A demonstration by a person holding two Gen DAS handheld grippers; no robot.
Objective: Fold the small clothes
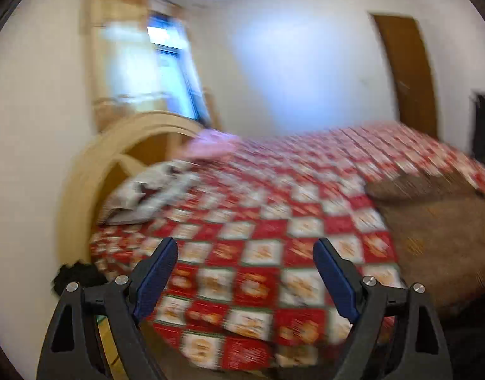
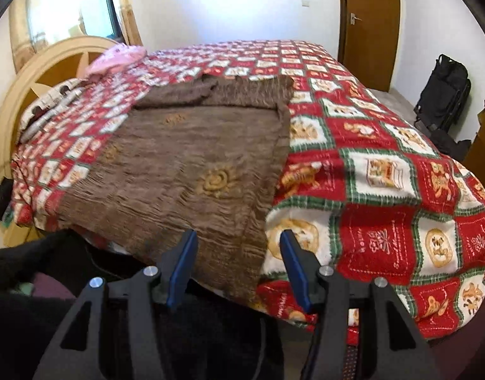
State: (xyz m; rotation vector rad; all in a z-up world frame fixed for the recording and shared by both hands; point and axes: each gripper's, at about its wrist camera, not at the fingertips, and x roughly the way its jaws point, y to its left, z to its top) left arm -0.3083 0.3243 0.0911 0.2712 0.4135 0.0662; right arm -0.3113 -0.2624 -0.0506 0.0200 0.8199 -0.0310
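A brown crinkled garment (image 2: 192,158) with yellow embroidered motifs lies spread on the red, white and green patchwork bedspread (image 2: 385,171), its near edge hanging over the bed's front. My right gripper (image 2: 237,237) is open and empty, just in front of that near edge. In the blurred left wrist view the same brown garment (image 1: 438,218) lies at the right. My left gripper (image 1: 245,250) is open and empty above the bedspread (image 1: 242,221), left of the garment.
A pink cloth (image 2: 116,58) and a patterned pillow (image 2: 49,104) lie near the curved wooden headboard (image 2: 30,72). A window with curtains (image 2: 84,3), a brown door (image 2: 369,15) and a black bag (image 2: 442,91) on the floor stand beyond the bed.
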